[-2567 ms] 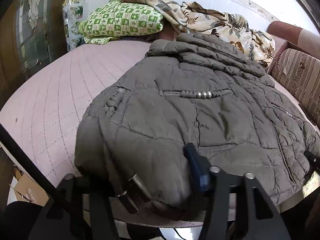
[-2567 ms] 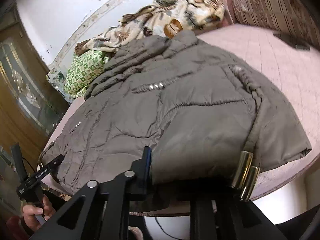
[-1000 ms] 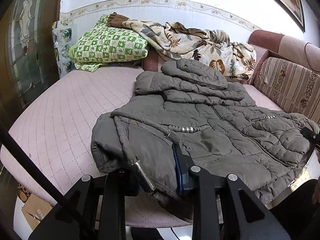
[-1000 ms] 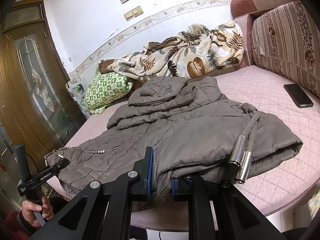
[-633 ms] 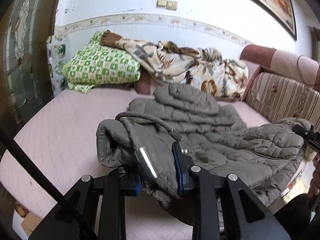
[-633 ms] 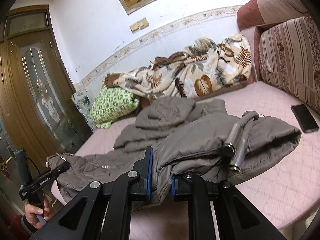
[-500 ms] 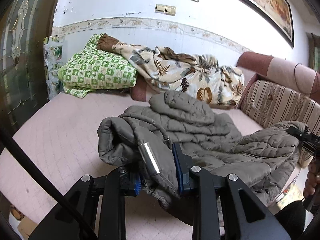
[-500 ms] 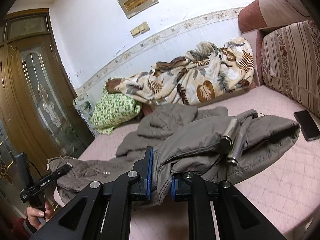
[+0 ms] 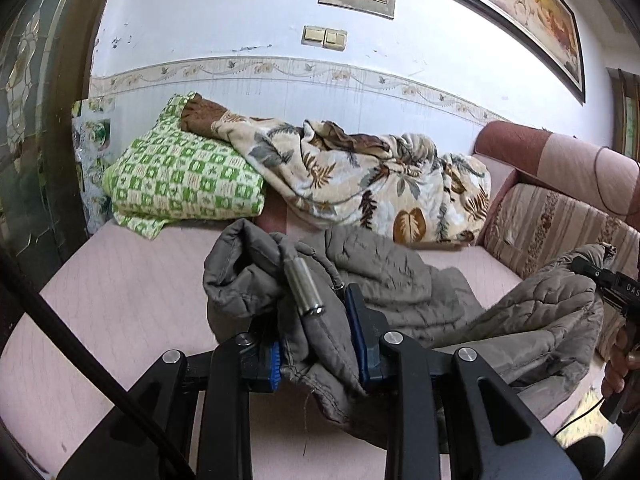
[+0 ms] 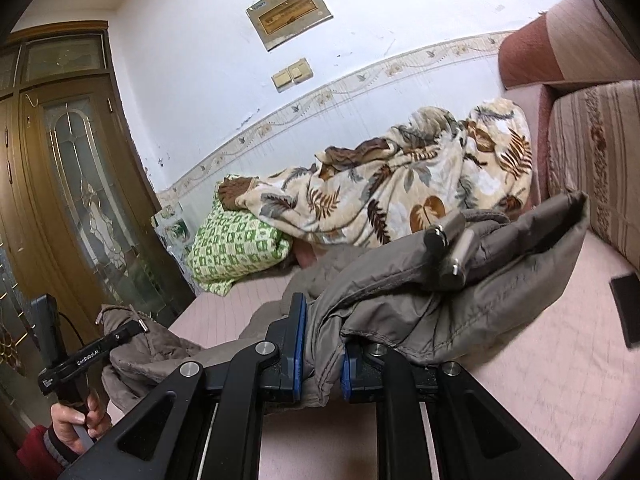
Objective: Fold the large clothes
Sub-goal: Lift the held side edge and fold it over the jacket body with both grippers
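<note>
A large grey-brown quilted jacket (image 9: 404,280) hangs lifted above the pink bed (image 9: 120,300). My left gripper (image 9: 316,344) is shut on one bottom corner of its hem, where a metal drawstring tip (image 9: 304,292) lies. My right gripper (image 10: 322,354) is shut on the other bottom corner of the jacket (image 10: 420,292), with two metal drawstring tips (image 10: 452,248) on top. Each gripper shows in the other's view: the right one (image 9: 600,276) at the far right, the left one (image 10: 116,338) at the lower left. The jacket's upper part sags to the bed between them.
A green checked pillow (image 9: 180,184) and a leaf-print blanket (image 9: 360,184) lie along the back wall. A striped sofa cushion (image 9: 560,224) borders the bed on the right. A dark phone (image 10: 626,304) lies on the bed (image 10: 560,360). A wooden glass-panelled wardrobe (image 10: 72,184) stands left.
Both grippers have lifted the jacket's hem corners up off the bed and carried them toward the back wall; the jacket went from lying flat to hanging bunched between them.
</note>
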